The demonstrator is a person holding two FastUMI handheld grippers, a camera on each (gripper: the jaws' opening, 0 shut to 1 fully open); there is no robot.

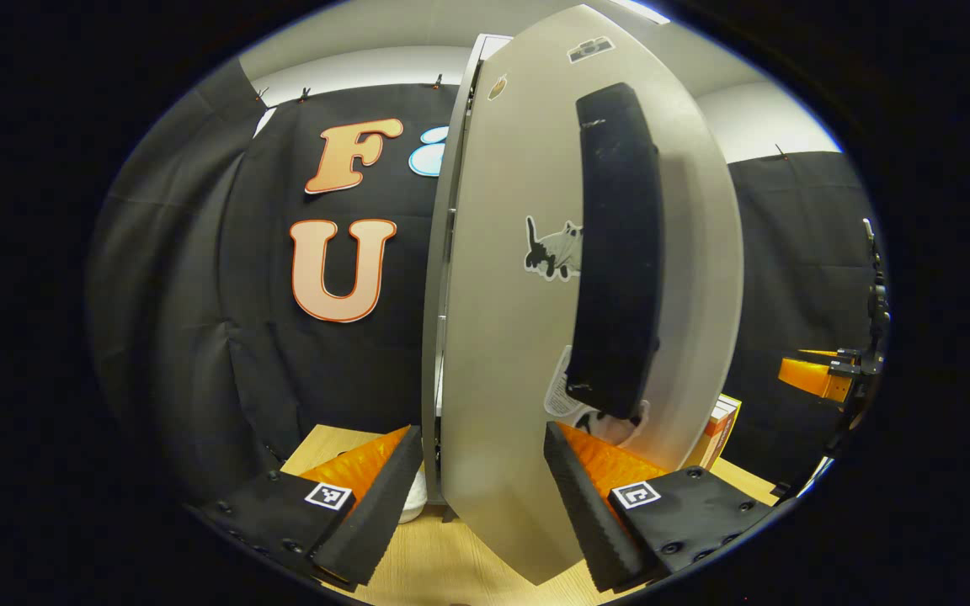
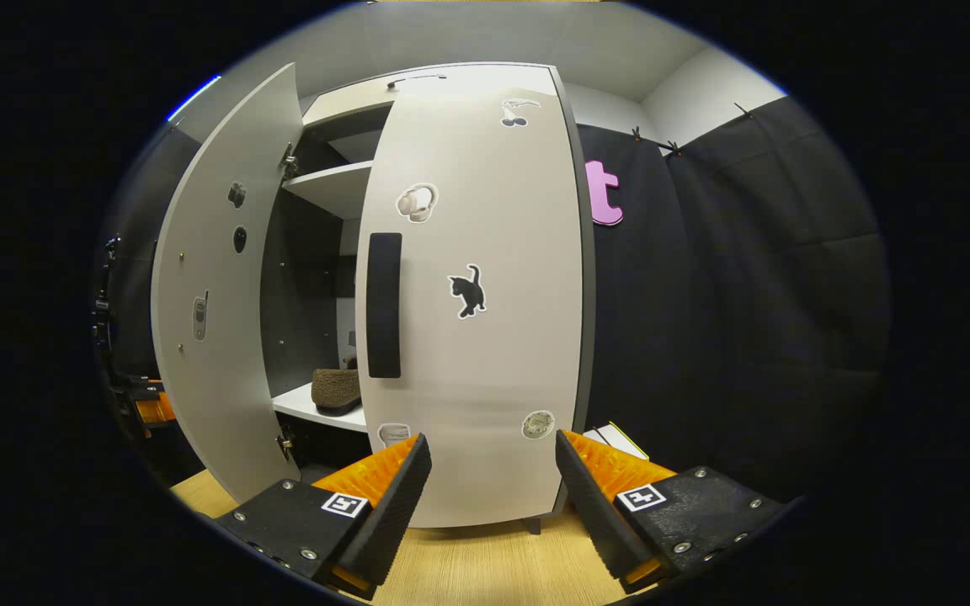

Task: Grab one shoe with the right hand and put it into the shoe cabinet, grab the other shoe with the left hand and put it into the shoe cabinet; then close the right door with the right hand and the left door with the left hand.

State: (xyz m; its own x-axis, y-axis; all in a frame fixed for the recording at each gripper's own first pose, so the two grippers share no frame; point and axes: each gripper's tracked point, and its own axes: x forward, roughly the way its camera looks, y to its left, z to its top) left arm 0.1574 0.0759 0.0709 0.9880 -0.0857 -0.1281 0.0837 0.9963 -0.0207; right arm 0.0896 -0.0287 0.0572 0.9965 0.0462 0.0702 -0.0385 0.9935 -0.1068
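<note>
One cabinet (image 2: 451, 80), two doors: right door (image 2: 485, 353) closed, left door (image 1: 519, 337) ajar between wide-open left gripper (image 1: 481, 488). One shoe (image 2: 335, 390) inside. Right gripper (image 2: 493, 484) open, empty.

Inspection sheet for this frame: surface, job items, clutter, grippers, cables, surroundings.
Surface: light wooden tabletop, bare in front of the cabinet.
Job's things: shoe cabinet; right door about closed; left door open; brown shoe on the lower shelf.
Clutter: boxes beside the cabinet.
Grippers: left hand-held gripper open, fingers either side of the left door's edge; right hand-held gripper open, facing the right door.
Cables: nothing seen.
Surroundings: black cloth wall.
</note>
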